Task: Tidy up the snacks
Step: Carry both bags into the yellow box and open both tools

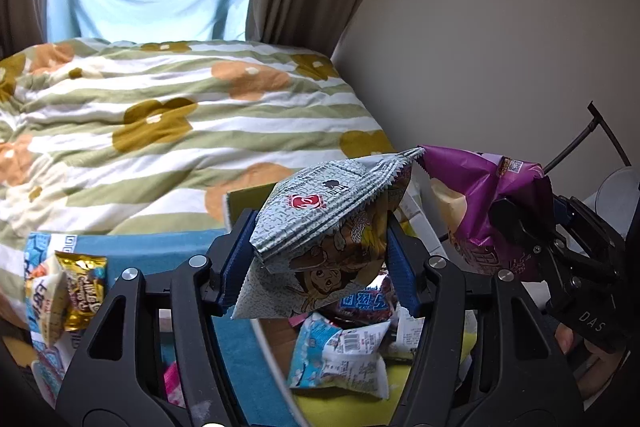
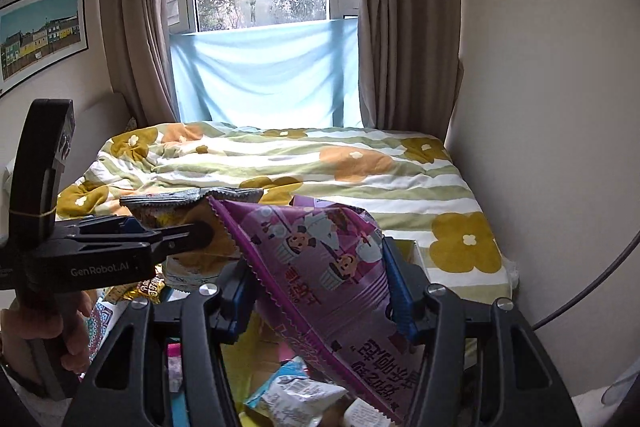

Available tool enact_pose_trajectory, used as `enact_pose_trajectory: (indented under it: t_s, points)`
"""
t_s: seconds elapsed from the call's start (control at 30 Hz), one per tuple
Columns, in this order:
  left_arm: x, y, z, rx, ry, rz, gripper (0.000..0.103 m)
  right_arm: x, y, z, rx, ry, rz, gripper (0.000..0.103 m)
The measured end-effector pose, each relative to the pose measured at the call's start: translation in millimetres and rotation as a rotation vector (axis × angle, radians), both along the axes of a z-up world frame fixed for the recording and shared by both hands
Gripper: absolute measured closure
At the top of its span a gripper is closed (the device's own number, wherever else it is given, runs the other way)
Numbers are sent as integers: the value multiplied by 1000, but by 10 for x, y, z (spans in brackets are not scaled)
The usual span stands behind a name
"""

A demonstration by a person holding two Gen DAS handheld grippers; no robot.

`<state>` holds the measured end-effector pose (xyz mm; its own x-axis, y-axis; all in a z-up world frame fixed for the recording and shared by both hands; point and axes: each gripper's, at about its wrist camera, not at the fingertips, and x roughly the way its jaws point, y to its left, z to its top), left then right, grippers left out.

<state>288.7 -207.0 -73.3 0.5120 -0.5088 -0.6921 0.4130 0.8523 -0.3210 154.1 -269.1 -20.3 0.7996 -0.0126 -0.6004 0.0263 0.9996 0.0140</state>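
My left gripper [image 1: 316,259] is shut on a silver-grey snack bag with a cartoon figure [image 1: 328,223], held up in the air. The same left gripper [image 2: 192,231] shows from the side in the right wrist view, with the silver bag [image 2: 188,215] in its jaws. My right gripper [image 2: 320,283] is shut on a purple snack bag [image 2: 320,267] with cartoon cupcakes. In the left wrist view that purple bag [image 1: 480,195] hangs at the right, clamped by the right gripper [image 1: 516,227]. Both bags are lifted side by side above a heap of snacks.
Loose packets lie below: a blue-white one [image 1: 340,355], a gold one [image 1: 82,287], another blue-white packet [image 2: 296,399]. A bed with a flowered quilt [image 1: 160,115] fills the space ahead, a wall to the right. A hand [image 2: 44,327] grips the left tool.
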Motion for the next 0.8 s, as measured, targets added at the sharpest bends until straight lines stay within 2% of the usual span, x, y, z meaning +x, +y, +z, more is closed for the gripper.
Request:
enact_pose_trajectory:
  t_s: [0.13, 0.2, 0.23, 0.27, 0.33, 0.57, 0.8]
  points:
    - [147, -222, -245, 5, 61, -1, 47, 183, -240, -141, 9, 48, 14, 50]
    - [227, -312, -353, 2, 90, -18, 43, 257, -331, -219, 14, 68, 12, 50]
    - [264, -358, -403, 1, 107, -28, 32, 289, -376, -251, 20, 75, 7, 50]
    - [288, -388, -443, 14, 122, -28, 13, 315, -406, -281, 29, 81, 0, 50]
    - [306, -408, -489, 52, 125, -24, 1, 358, -453, -349, 41, 93, -21, 50]
    - [181, -324, -437, 171, 78, -34, 1, 494, -614, -522, 77, 141, -51, 50]
    - [85, -267, -415, 216, 58, -52, 1, 660, -694, -542, 74, 174, -68, 50]
